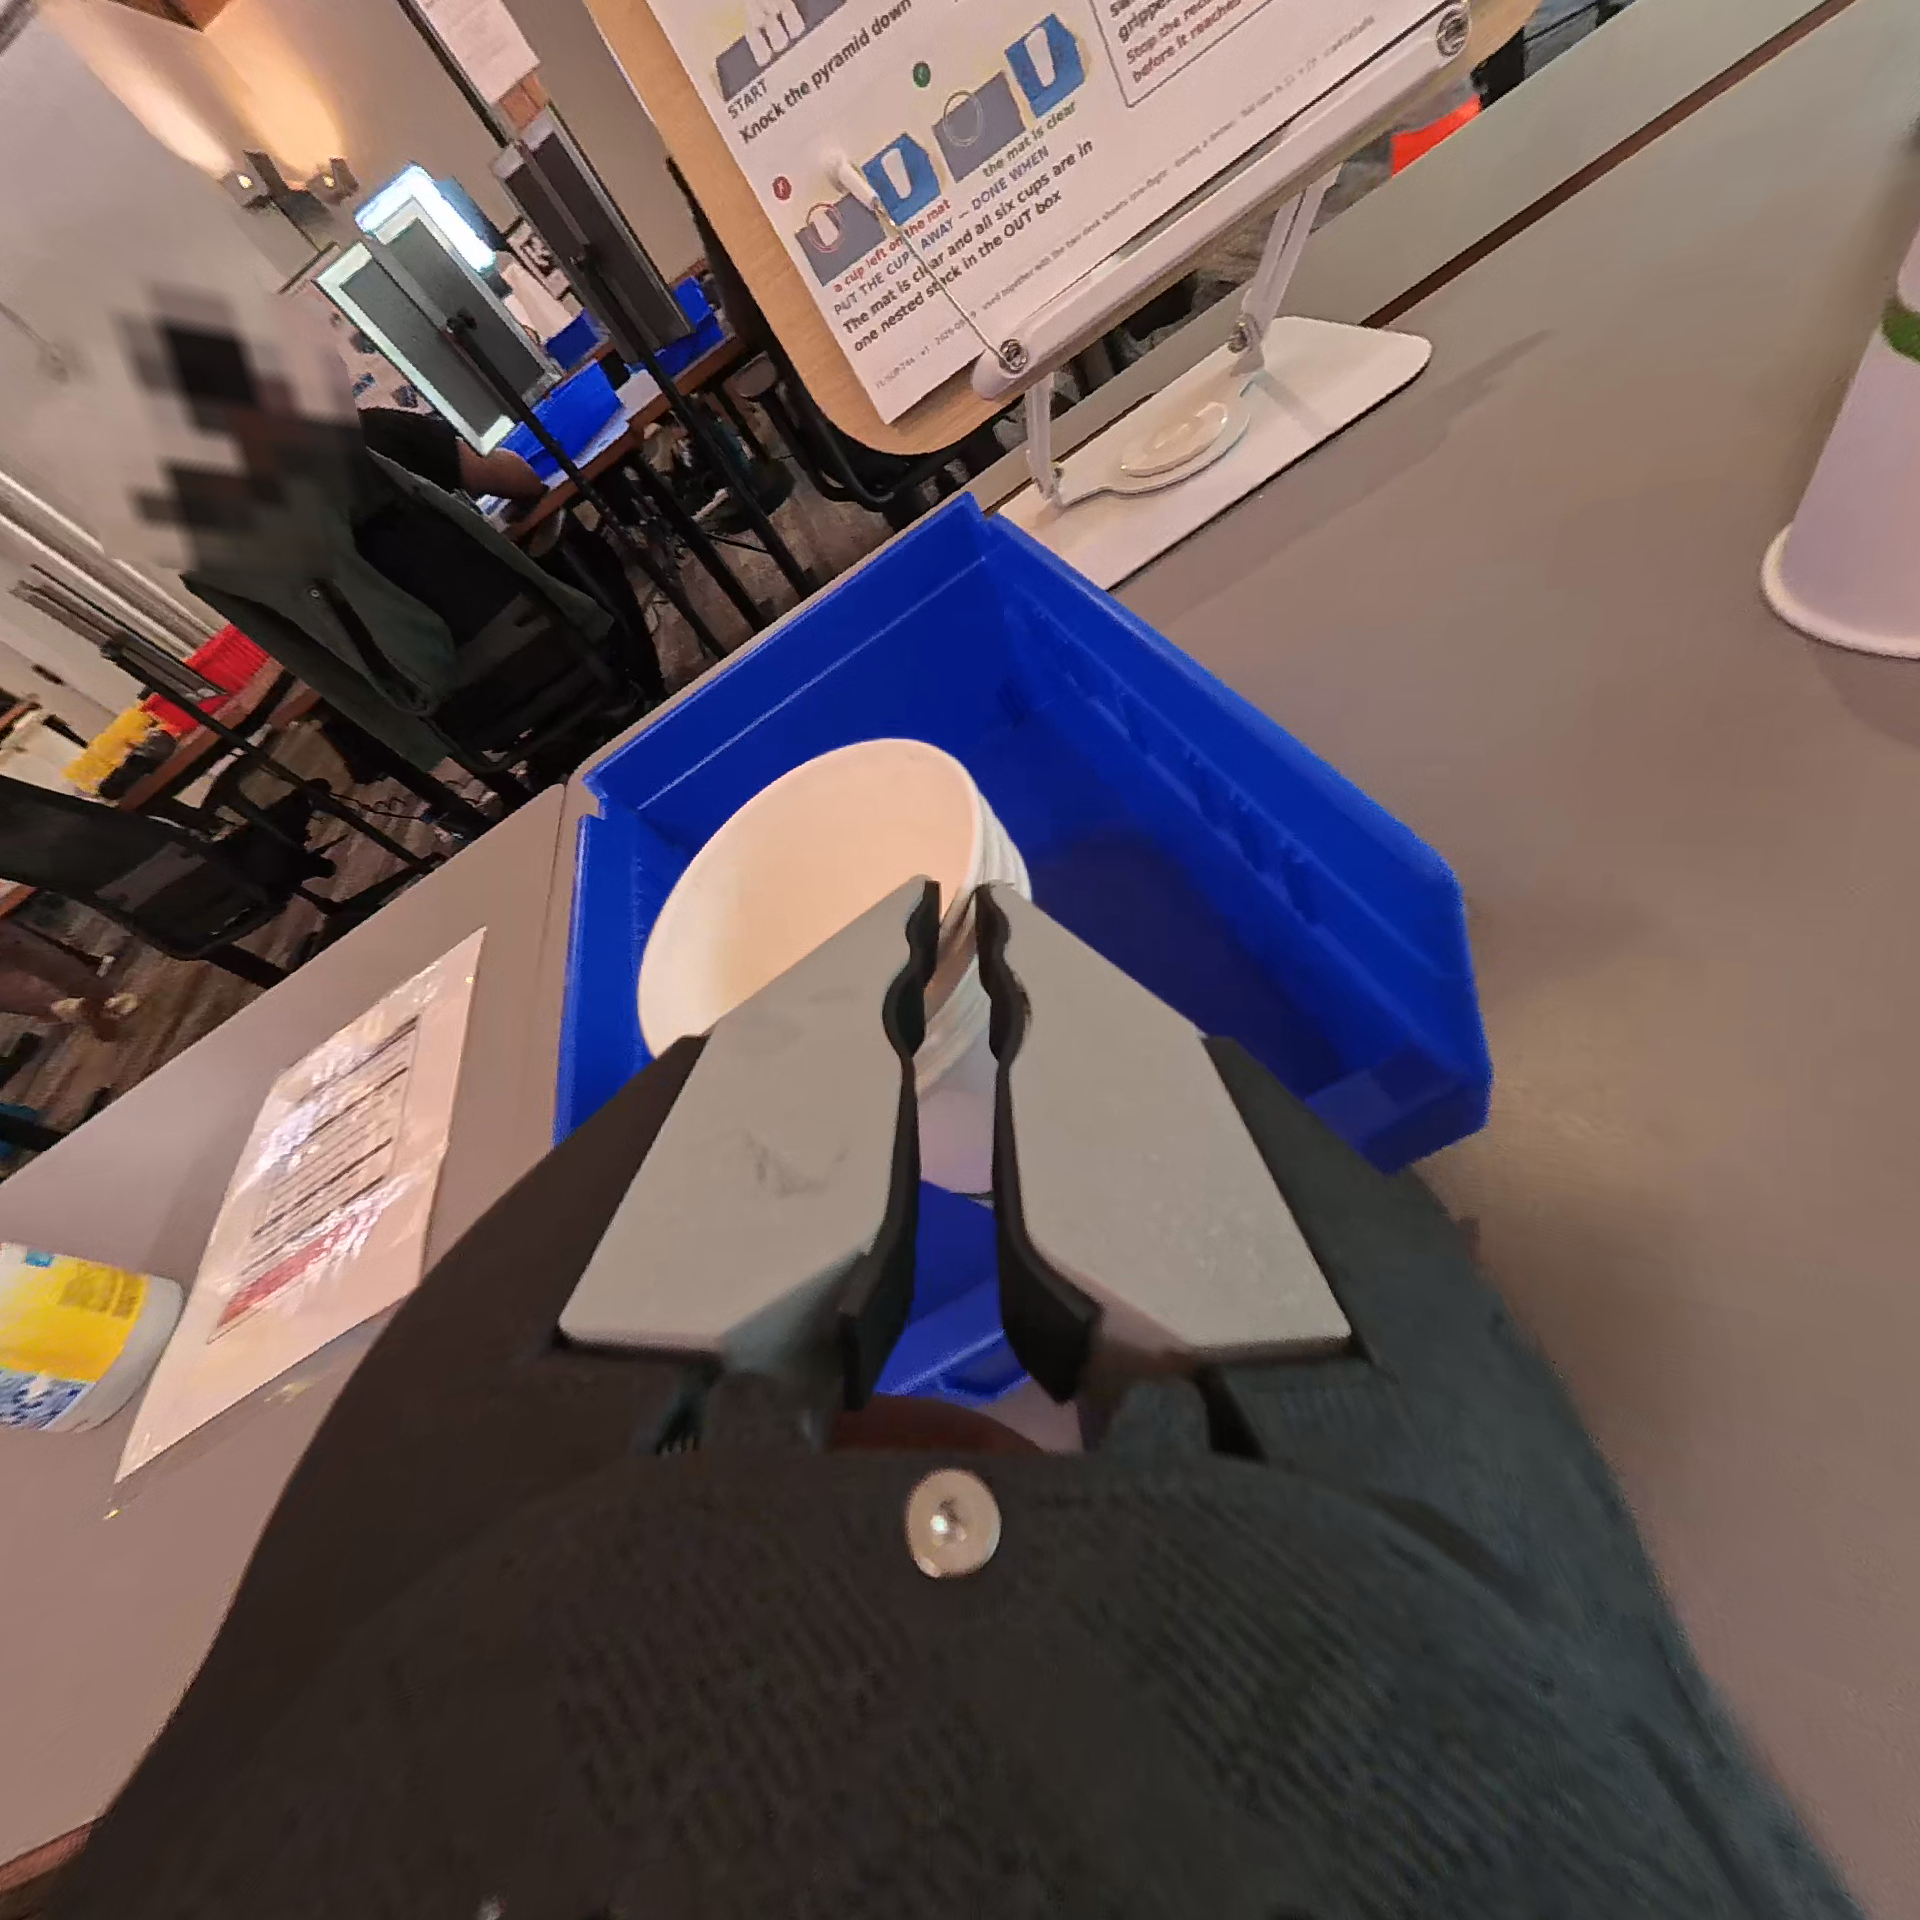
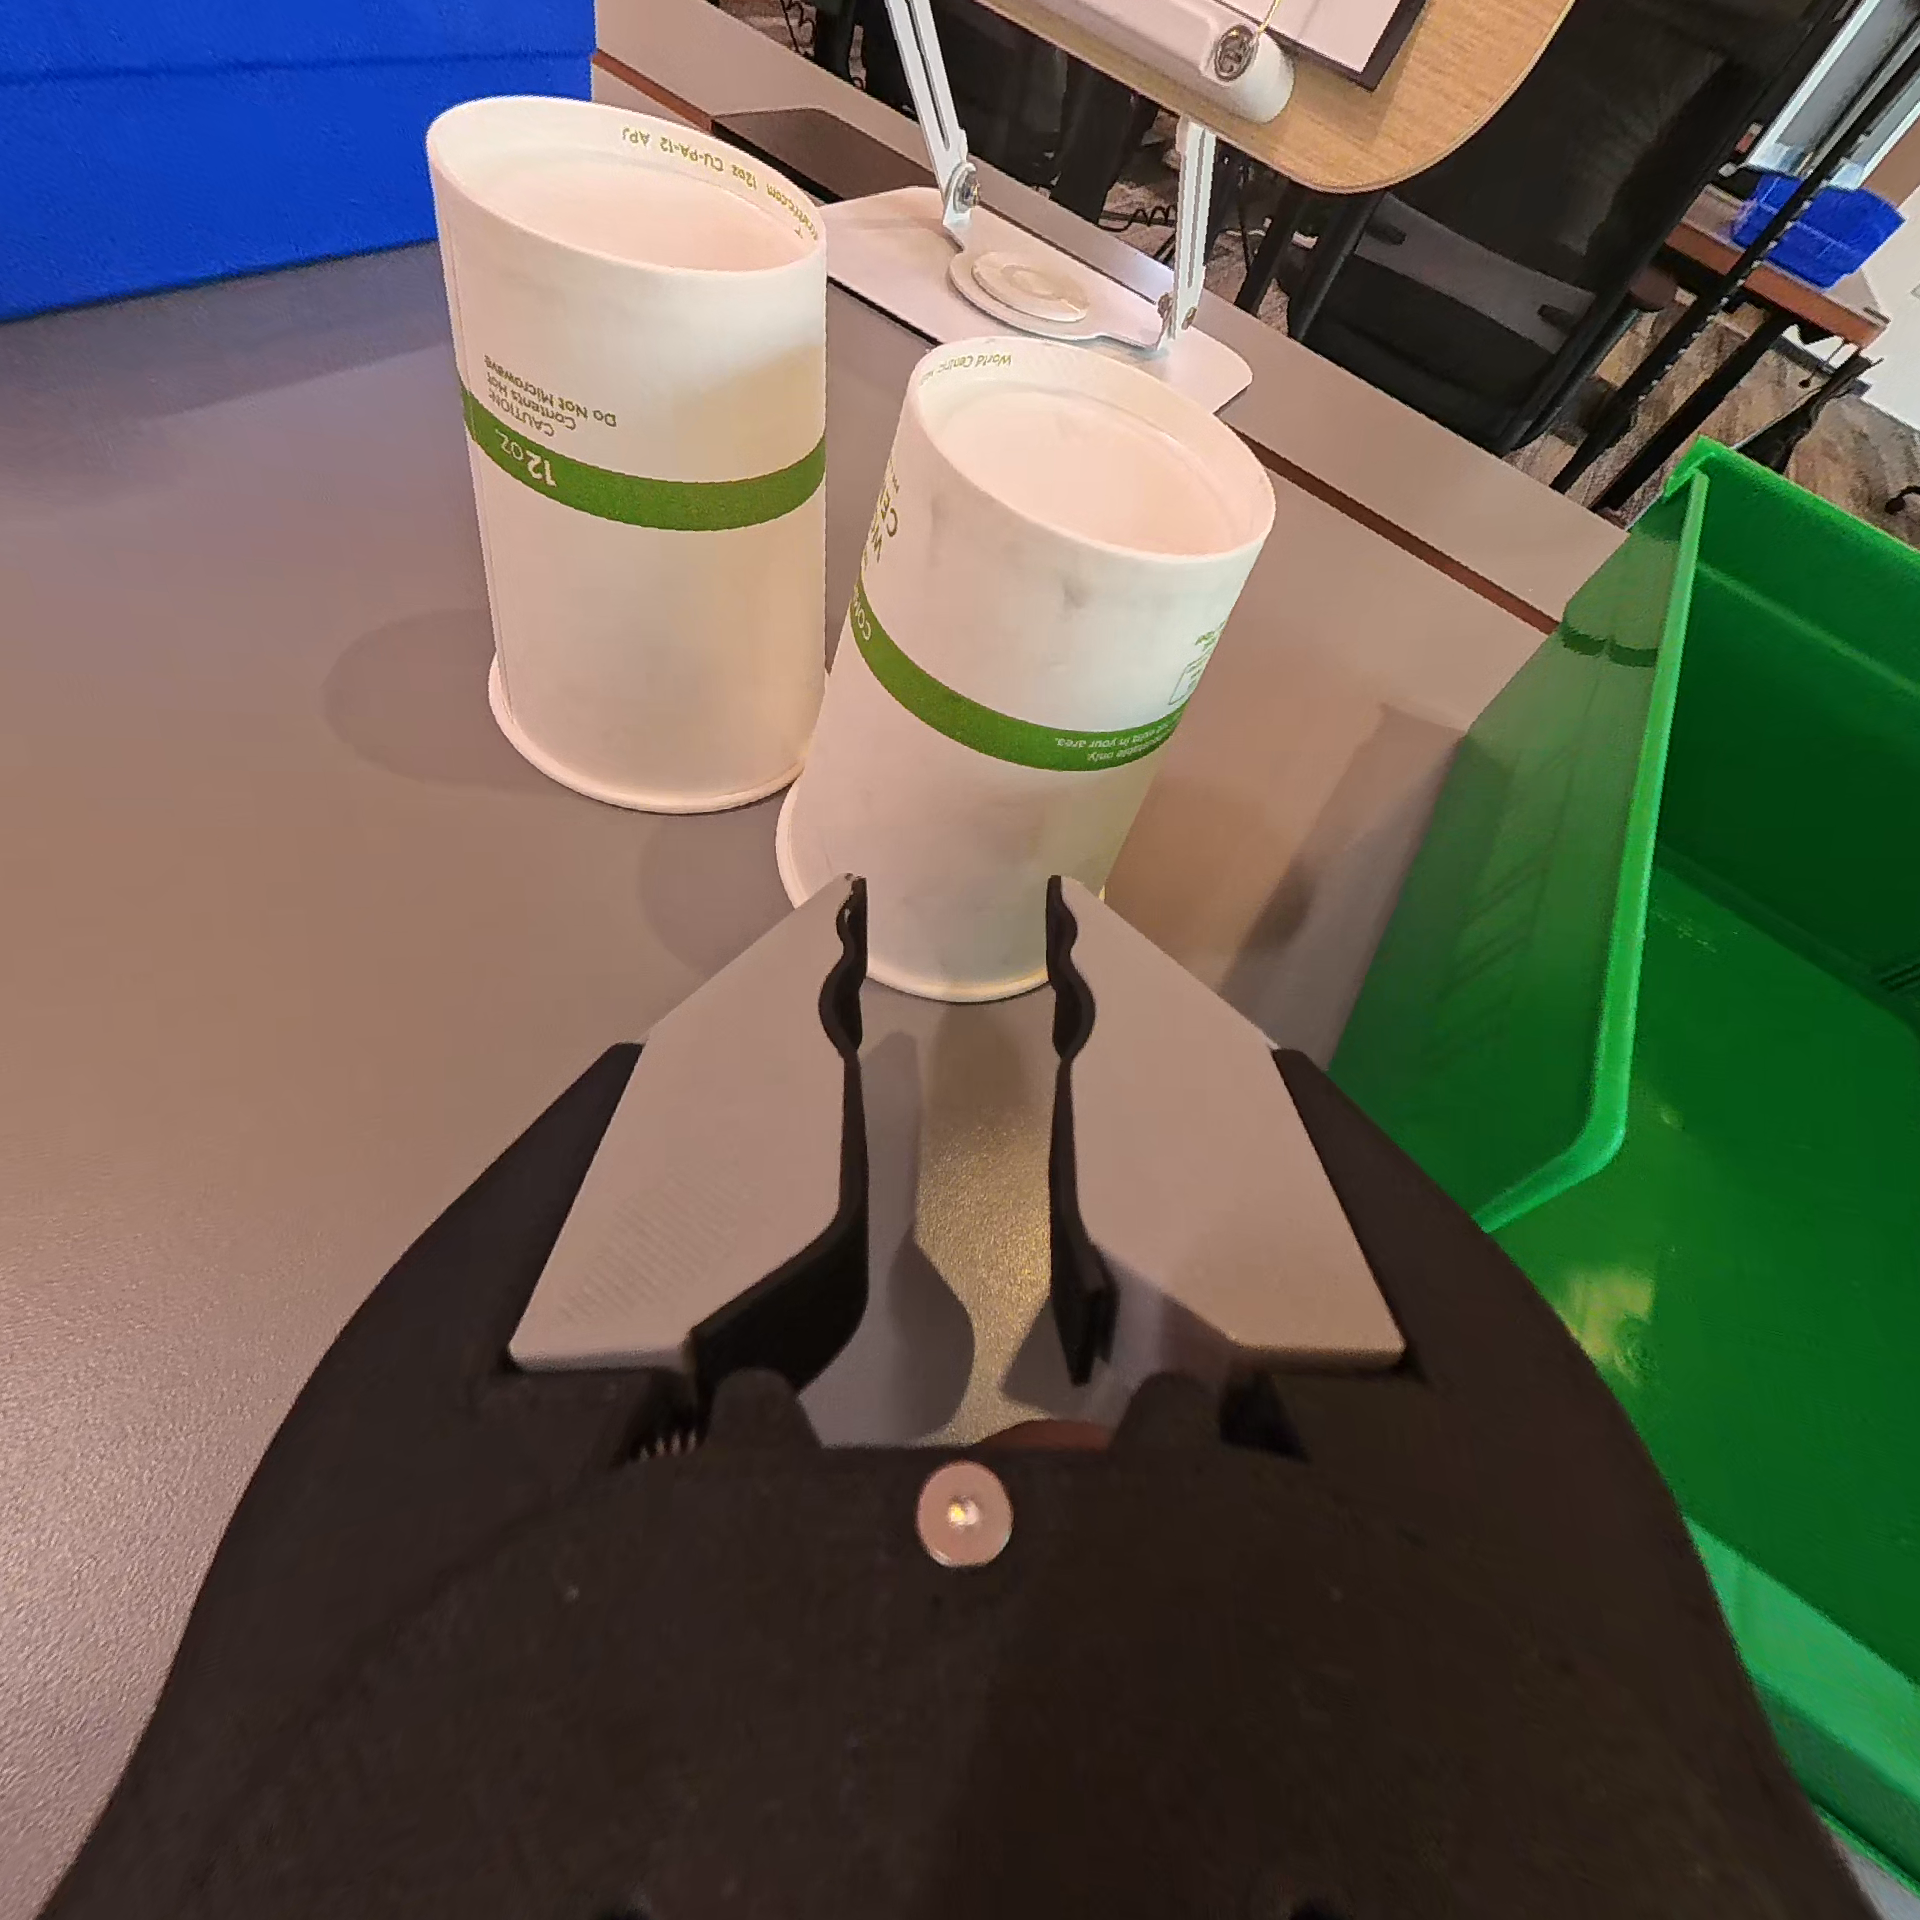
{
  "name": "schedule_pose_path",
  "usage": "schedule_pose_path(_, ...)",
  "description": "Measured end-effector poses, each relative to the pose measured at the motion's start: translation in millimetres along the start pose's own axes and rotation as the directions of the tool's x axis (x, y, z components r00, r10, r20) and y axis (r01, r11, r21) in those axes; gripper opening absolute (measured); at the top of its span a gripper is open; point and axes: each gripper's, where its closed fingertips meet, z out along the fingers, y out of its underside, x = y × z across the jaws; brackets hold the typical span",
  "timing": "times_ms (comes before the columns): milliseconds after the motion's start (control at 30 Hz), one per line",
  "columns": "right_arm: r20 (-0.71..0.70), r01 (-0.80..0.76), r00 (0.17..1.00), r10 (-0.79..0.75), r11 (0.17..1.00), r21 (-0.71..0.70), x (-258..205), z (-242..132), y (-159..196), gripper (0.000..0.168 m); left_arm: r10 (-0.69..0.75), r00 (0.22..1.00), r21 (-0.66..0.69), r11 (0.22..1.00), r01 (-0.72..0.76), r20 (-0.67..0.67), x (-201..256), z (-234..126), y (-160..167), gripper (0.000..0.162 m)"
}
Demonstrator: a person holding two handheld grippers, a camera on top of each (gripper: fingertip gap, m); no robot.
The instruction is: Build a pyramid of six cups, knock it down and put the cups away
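Note:
In the left wrist view, a nested stack of white paper cups (image 1: 810,883) lies tilted in a blue bin (image 1: 1195,831), its mouth facing me. My left gripper (image 1: 958,906) is shut on the stack's rim wall, one finger inside and one outside. In the right wrist view, two white cups with green bands stand upside down on the grey mat, a far one (image 2: 634,488) and a near one (image 2: 1029,644). My right gripper (image 2: 954,896) is open and empty, with its tips just in front of the near cup's rim. One upside-down cup (image 1: 1860,499) also shows at the left wrist view's right edge.
A green bin (image 2: 1683,1039) stands right of my right gripper. The blue bin's wall (image 2: 260,135) shows at top left. An instruction board on a white stand (image 1: 1195,416) is at the table's back. A laminated sheet (image 1: 322,1174) and a wipes tub (image 1: 73,1340) lie left.

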Motion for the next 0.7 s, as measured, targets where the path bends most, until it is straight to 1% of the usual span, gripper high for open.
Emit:
schedule_pose_path(167,0.001,0.002,1.000,-0.002,1.000,-0.003,-0.4,0.3,0.4,0.032,0.066,0.992,0.002,0.998,-0.067,0.110,-14.7,-4.2,-6.9,0.001)
schedule_pose_path(300,0.000,0.005,1.000,-0.005,1.000,-0.003,-0.3,0.4,0.4,0.031,0.048,0.987,0.068,0.996,-0.059,0.150,-20.6,-13.4,-22.8,0.001)
schedule_pose_path(533,0.000,0.006,1.000,-0.006,1.000,-0.003,-0.4,0.3,0.5,0.032,0.061,0.952,0.190,0.974,-0.122,0.300,-36.6,-39.2,-56.8,0.001)
schedule_pose_path(700,-0.002,0.004,1.000,-0.004,1.000,-0.001,0.1,0.0,0.5,0.032,0.044,0.952,0.248,0.961,-0.123,0.304,-33.3,-55.5,-75.9,0.001)
